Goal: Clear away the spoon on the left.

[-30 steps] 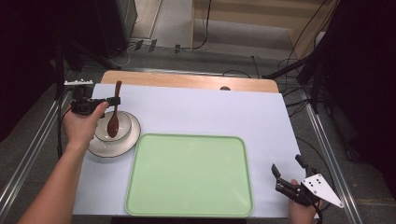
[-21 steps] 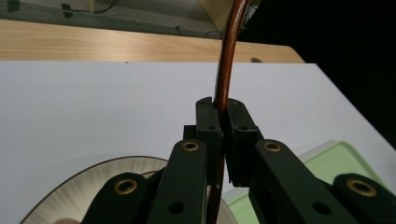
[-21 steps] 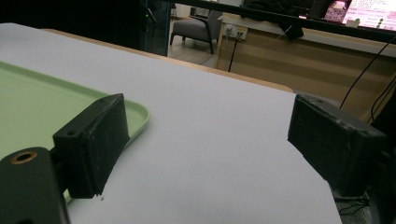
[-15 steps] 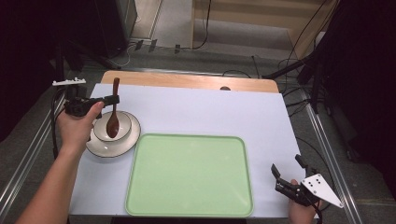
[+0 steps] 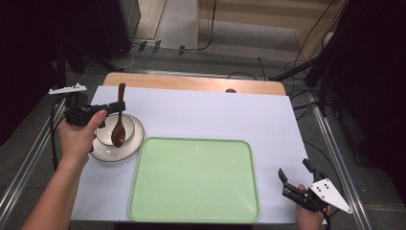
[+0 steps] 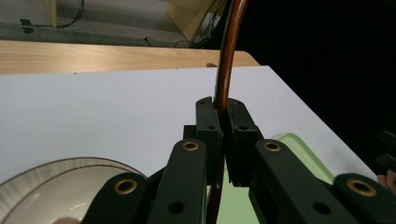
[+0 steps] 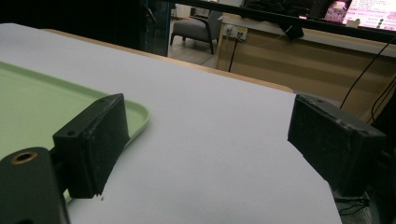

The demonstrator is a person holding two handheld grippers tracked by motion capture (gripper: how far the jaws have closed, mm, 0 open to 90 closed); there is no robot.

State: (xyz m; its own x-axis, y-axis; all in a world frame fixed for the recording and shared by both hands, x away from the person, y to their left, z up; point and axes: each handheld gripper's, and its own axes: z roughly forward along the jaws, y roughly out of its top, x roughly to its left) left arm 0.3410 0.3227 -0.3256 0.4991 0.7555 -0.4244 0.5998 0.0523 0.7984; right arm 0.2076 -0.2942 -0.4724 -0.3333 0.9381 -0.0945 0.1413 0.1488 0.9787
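A brown wooden spoon (image 5: 118, 125) hangs upright with its scoop down over a white bowl (image 5: 109, 136) that sits on a white plate (image 5: 129, 143) at the table's left. My left gripper (image 5: 118, 106) is shut on the spoon's handle (image 6: 224, 88), with the handle rising between the jaws. My right gripper (image 5: 293, 176) stands open near the table's front right corner, nothing between its fingers (image 7: 93, 140). A light green tray (image 5: 194, 178) lies in the middle near the front edge, and its corner (image 7: 135, 112) shows beside my right gripper.
The table is covered by a white sheet (image 5: 230, 115), with a wooden strip (image 5: 191, 82) along the far edge. Metal rails run along both sides. Cables lie on the floor beyond the table.
My left gripper has lifted the spoon a little and drawn it left and toward the far side, over the bowl. The right gripper has not moved.
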